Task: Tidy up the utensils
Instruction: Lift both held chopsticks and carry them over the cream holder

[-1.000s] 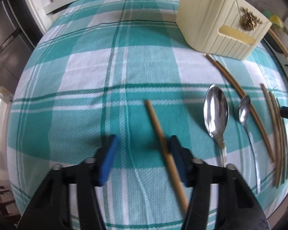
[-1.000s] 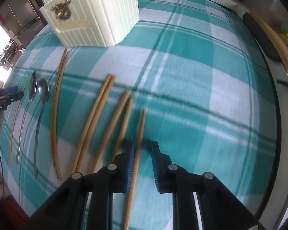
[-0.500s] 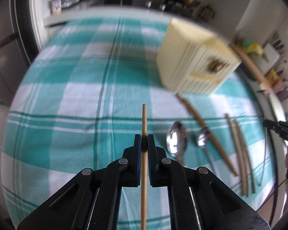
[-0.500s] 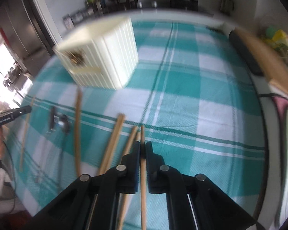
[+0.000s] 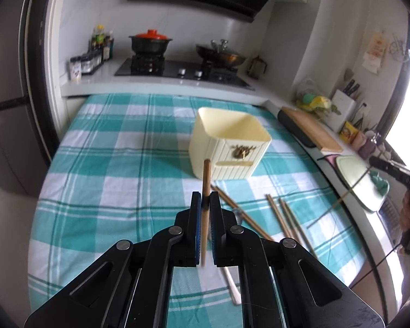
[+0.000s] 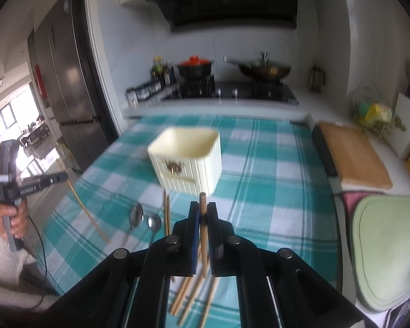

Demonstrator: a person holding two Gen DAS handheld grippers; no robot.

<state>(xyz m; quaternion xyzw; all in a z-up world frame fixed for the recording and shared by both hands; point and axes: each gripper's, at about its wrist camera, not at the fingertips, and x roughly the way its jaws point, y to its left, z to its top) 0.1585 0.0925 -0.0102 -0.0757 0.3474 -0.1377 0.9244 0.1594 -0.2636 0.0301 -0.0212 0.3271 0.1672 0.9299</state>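
My left gripper (image 5: 204, 205) is shut on a wooden chopstick (image 5: 205, 180) and holds it lifted above the checked tablecloth, tip pointing at the cream utensil holder (image 5: 229, 143). My right gripper (image 6: 202, 213) is shut on another chopstick (image 6: 202, 205), also lifted, in front of the holder (image 6: 188, 161). Several chopsticks (image 5: 280, 216) lie on the cloth, and more show under the right gripper (image 6: 188, 295). Two metal spoons (image 6: 143, 217) lie left of the right gripper. The holder looks empty inside.
The teal checked tablecloth (image 5: 109, 169) covers the table. A stove with a red-lidded pot (image 5: 150, 42) and a wok stands behind. A wooden cutting board (image 6: 352, 155) and a pale green board (image 6: 388, 248) lie to the right.
Both grippers closed on a chopstick each, lifted them off the cloth and tilted up so the holder and kitchen come into view.
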